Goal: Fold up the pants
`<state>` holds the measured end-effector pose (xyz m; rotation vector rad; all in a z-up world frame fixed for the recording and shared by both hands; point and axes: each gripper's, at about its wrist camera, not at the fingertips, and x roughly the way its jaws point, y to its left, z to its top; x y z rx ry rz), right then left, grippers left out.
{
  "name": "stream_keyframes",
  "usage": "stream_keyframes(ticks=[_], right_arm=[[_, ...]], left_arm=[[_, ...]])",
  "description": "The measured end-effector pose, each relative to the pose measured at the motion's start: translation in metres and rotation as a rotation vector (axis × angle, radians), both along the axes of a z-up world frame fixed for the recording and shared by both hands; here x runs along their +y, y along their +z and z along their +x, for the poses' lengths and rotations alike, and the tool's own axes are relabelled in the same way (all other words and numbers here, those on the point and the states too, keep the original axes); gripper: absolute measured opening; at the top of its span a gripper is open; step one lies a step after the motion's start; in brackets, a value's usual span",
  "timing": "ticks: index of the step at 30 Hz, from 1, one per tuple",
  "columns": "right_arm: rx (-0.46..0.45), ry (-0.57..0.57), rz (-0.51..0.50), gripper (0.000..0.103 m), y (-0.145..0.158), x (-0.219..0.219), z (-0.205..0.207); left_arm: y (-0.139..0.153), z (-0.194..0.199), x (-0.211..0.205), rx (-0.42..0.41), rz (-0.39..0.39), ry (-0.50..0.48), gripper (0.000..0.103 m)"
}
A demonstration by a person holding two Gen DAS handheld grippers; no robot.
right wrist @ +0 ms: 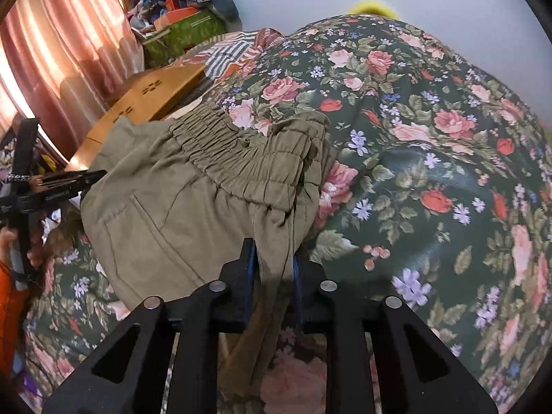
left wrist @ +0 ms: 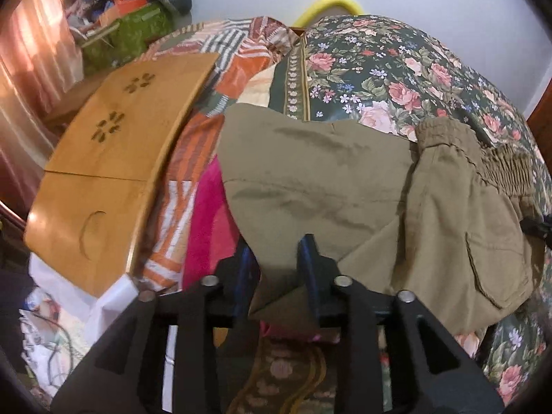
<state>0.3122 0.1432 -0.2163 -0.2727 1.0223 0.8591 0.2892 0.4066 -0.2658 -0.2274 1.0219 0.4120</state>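
Observation:
Olive-khaki pants lie on a dark floral bedspread, the leg part folded over toward the elastic waistband. My left gripper is shut on a lower edge of the pants fabric. In the right wrist view the same pants show their gathered waistband. My right gripper is shut on the waist end, fabric hanging between its blue pads. The left gripper also shows in the right wrist view at the far left, held by a hand.
A wooden lap tray lies left of the pants on a striped orange quilt, with pink cloth beside it. A pile of clothes and boxes sits at the back left by a pink curtain.

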Motion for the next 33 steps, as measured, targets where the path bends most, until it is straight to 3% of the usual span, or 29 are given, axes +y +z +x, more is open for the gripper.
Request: stream_keyframes(ticks=[7, 15, 22, 29, 33], right_arm=[[-0.078, -0.022, 0.025, 0.028, 0.044, -0.023, -0.024], [-0.237, -0.019, 0.169, 0.028, 0.140, -0.059, -0.090], [-0.371, -0.008, 0.354, 0.028, 0.219, -0.108, -0.173], [-0.476, 0.012, 0.491, 0.029, 0.262, -0.151, -0.249], [-0.552, 0.009, 0.534, 0.044, 0.272, -0.168, -0.286]], left_arm=[[0.060, -0.034, -0.039, -0.089, 0.072, -0.025, 0.046], [0.171, -0.108, -0.111, -0.345, 0.083, -0.088, 0.050], [0.255, -0.189, -0.192, -0.539, 0.171, -0.150, 0.050], [0.302, -0.270, -0.260, -0.711, 0.255, -0.163, 0.062], [0.311, -0.302, -0.283, -0.772, 0.262, -0.186, 0.071]])
